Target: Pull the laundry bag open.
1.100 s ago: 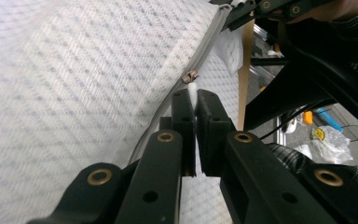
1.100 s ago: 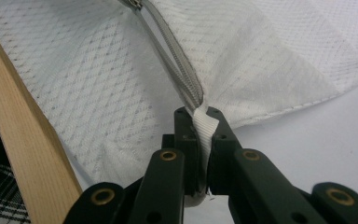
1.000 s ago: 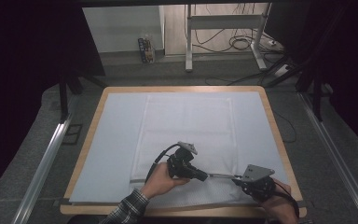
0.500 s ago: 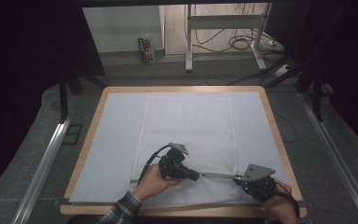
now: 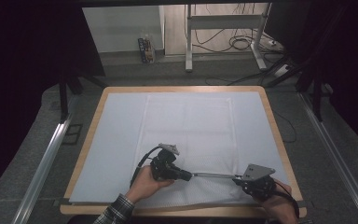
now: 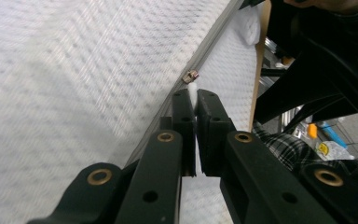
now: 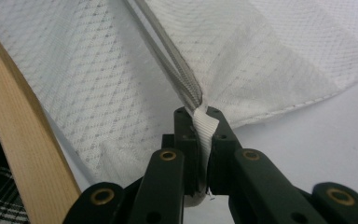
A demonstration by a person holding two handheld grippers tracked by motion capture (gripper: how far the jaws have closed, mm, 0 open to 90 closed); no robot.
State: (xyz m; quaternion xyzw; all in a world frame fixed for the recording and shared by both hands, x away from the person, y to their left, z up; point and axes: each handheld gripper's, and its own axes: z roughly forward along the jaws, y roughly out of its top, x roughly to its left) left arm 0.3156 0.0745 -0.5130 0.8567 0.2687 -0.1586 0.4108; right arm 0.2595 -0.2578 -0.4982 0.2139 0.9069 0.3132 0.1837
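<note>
Your left claw (image 6: 195, 109), lower centre of its view, is pressed together on the white pull tab just below the zipper slider (image 6: 190, 76). Your right claw (image 7: 202, 122) pinches the zipper's white end tape (image 7: 205, 128). The grey zipper (image 5: 213, 175) runs between them across the white mesh cover (image 5: 186, 126), lower middle of the worktop (image 5: 89, 119).

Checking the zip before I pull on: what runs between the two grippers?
In the high view, a taut grey zipper on the white mesh cover spans from the left gripper to the right gripper.
</note>
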